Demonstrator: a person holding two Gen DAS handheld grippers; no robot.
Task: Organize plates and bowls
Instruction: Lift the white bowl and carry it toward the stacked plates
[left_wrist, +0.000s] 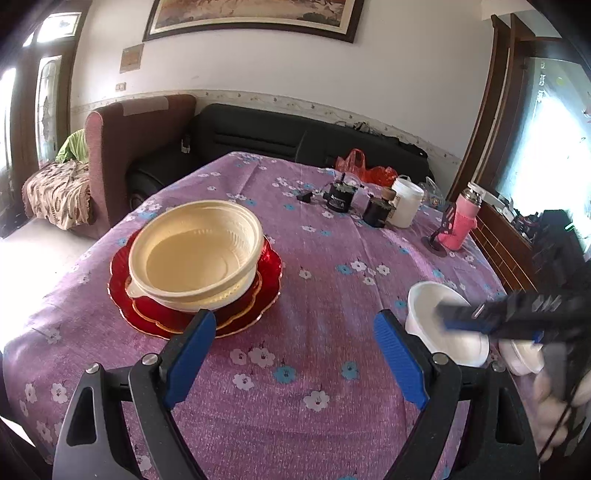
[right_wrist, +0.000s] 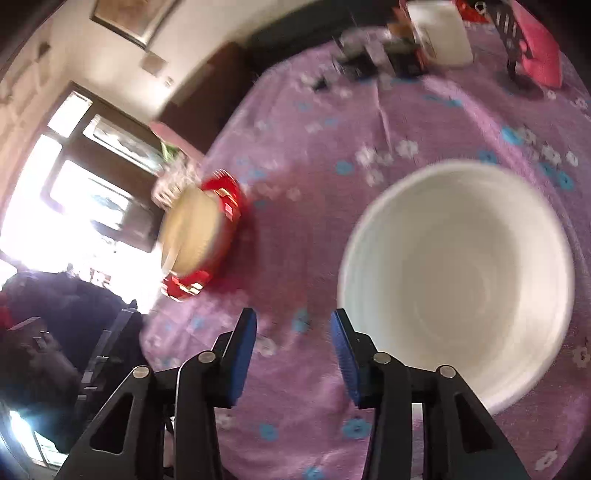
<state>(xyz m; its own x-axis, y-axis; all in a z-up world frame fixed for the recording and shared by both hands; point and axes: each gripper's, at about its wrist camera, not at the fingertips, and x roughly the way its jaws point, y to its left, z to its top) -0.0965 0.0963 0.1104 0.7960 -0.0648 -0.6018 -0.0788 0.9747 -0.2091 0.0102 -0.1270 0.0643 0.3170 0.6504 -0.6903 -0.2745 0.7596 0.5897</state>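
Two nested cream bowls (left_wrist: 192, 254) sit on stacked red scalloped plates (left_wrist: 267, 273) at the table's left. My left gripper (left_wrist: 295, 317) hangs open just in front of the stack, with only tablecloth between its blue fingers. A white bowl (left_wrist: 432, 299) stands at the right, and my right gripper (left_wrist: 461, 319), blurred, reaches over its rim. A second white bowl (left_wrist: 524, 356) lies partly hidden behind it. In the blurred right wrist view my right gripper (right_wrist: 293, 317) is open with nothing in it. The white bowl (right_wrist: 458, 277) lies just right of its right finger, and the cream bowls (right_wrist: 192, 229) are far left.
At the table's far side stand a white jar (left_wrist: 406, 203), a pink flask (left_wrist: 463, 221), small dark jars (left_wrist: 340, 197) and a red bag (left_wrist: 369, 170). A black sofa (left_wrist: 295, 136) and an armchair (left_wrist: 122, 147) are behind. A person's hand (left_wrist: 554, 398) holds the right gripper.
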